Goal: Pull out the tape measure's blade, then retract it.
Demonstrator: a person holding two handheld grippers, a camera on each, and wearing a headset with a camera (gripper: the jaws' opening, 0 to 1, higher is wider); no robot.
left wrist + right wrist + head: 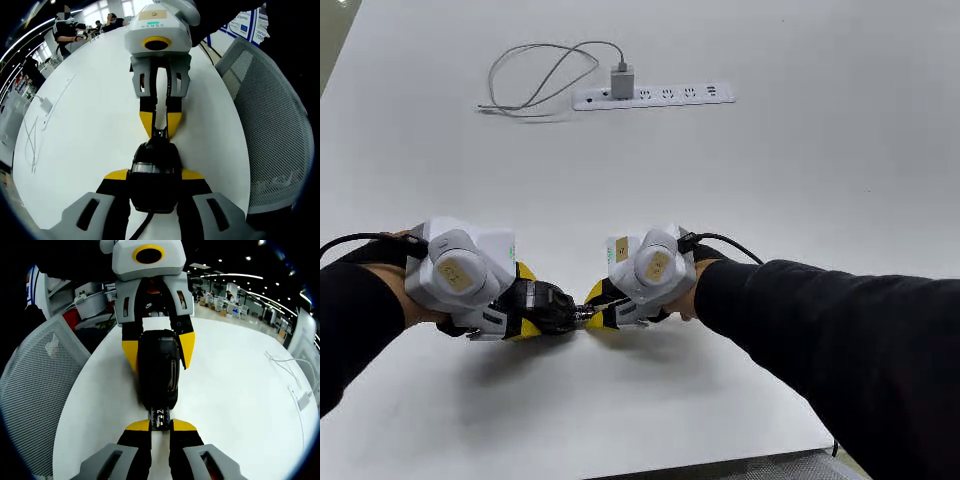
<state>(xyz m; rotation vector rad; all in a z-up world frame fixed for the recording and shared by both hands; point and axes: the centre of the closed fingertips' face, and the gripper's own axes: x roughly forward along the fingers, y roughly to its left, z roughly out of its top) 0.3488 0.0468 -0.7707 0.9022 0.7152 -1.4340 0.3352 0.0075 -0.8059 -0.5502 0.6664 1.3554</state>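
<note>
Tape measure: black case, lying just above the white surface near its front edge, between the two grippers. Blade is out only a short bit; a "2" mark shows right by the case mouth.

L gripper is clamped on the case, yellow tips on either side of it. A black strap hangs from the case's rear, seen in the left gripper view. R gripper faces it head-on, jaws nearly together and pinching the blade end. The two grippers are nose to nose with a small gap, bridged by the blade. Both are held by hands in black sleeves.

Further back on the surface, well apart from the work, lies a white power strip w/ a charger plugged in and a grey cable looped to its left. A mesh chair stands beside the surface edge.
</note>
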